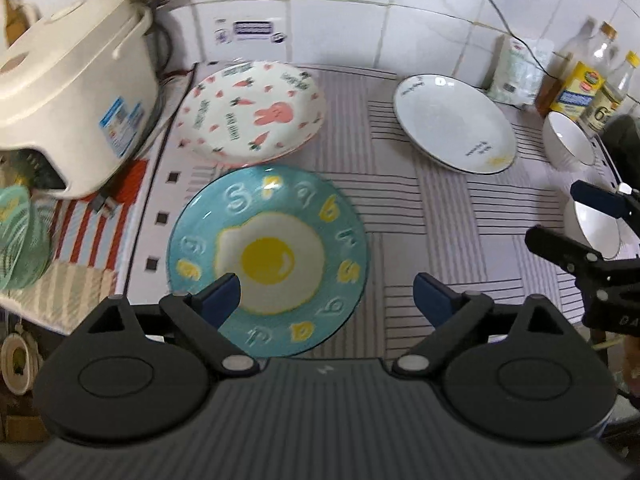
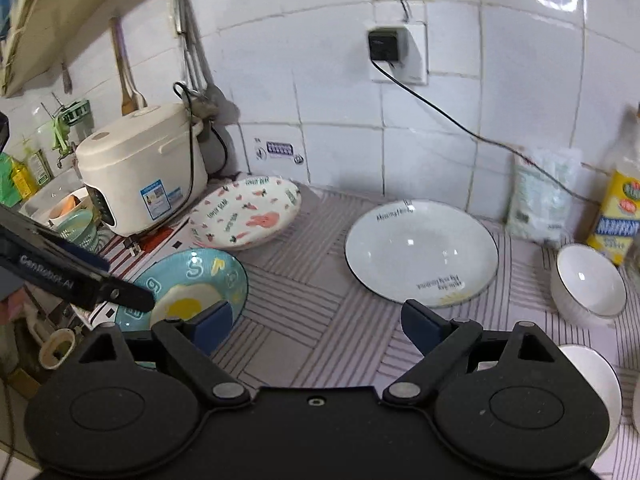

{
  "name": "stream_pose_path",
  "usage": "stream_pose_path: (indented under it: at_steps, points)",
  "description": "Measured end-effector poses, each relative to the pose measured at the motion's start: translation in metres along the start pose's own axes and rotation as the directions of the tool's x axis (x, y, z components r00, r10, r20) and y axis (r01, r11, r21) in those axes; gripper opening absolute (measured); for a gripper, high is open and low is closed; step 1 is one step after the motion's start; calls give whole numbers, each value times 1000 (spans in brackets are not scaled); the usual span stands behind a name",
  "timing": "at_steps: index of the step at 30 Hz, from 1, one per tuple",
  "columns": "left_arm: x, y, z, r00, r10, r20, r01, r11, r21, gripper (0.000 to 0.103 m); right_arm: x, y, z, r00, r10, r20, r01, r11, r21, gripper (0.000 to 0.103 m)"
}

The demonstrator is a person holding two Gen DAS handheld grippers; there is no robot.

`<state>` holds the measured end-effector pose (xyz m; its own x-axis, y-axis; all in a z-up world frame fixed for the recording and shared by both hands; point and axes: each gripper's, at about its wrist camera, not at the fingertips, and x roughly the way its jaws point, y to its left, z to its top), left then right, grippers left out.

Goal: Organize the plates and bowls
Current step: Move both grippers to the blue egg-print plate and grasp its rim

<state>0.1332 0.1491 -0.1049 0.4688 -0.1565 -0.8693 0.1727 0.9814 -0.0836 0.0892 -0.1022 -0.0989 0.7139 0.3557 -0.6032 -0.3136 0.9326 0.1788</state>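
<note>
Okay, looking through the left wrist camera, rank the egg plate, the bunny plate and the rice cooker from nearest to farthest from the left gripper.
From the left gripper, jaws open and empty:
1. Egg plate, directly under the fingertips, just left of centre.
2. Bunny plate, behind the egg plate toward the tiled wall.
3. Rice cooker, far left corner; its near edge is not much farther than the bunny plate, so these two are close.
</note>
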Motion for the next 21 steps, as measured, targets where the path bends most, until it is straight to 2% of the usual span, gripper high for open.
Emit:
stream_pose_path:
  at_steps: [4,6,10,13,17,21]
  points:
    - [-1,16,-15,1000,25,4,-25,999,-31,96,5,12,-9,994,50,99,-47,998,-35,95]
    - [2,26,-21,999,40,8,-40,998,-48,96,9,19,-11,991,67,117,-63,997,-41,95]
    - [11,41,-32,996,83,18,-82,995,-60,96,26,32,-14,988,129,83,-127,992,-24,95]
    - [21,52,-38,995,104,11,-103,992,-68,96,42,47,-20,988,151,34,-149,987,-55,95]
    - [38,65,-46,992,129,2,-128,987,-95,96,67,62,-28,989,142,-31,-144,986,-89,95]
    - [57,77,-51,991,132,-20,-134,983,-127,96,99,63,-39,980,156,-123,-162,986,-44,95]
